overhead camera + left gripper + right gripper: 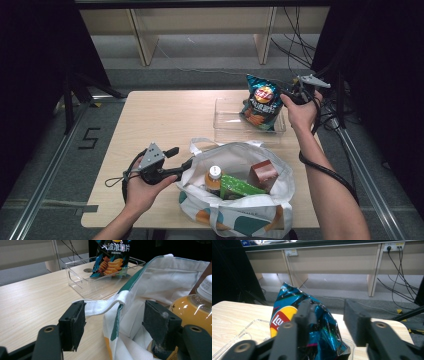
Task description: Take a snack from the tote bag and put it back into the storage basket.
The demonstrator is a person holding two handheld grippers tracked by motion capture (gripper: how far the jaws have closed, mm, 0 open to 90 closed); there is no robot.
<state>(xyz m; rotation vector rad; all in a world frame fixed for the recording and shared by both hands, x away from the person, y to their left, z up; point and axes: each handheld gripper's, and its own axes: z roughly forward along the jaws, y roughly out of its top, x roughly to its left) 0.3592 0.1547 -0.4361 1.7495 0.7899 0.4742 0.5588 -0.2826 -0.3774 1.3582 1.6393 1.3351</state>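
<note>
A blue chip bag [261, 102] stands upright in a clear plastic tray [227, 125] at the table's far right. My right gripper [288, 95] is at the bag's right edge. In the right gripper view the right gripper [325, 312] is open, and the chip bag [317, 325] reaches into the gap without being clamped. A white tote bag [240, 212] stands at the near edge. My left gripper [180, 157] is at its left rim. In the left gripper view the left gripper [113, 315] is open around the tote bag's rim and strap [105, 305].
Inside the tote are an orange drink bottle [214, 177], a green packet [240, 186] and a brown box [262, 172]. The bottle [192, 312] sits just beyond the left gripper's right jaw. Bare tabletop [155, 115] lies to the left and centre. Cables hang at the far right.
</note>
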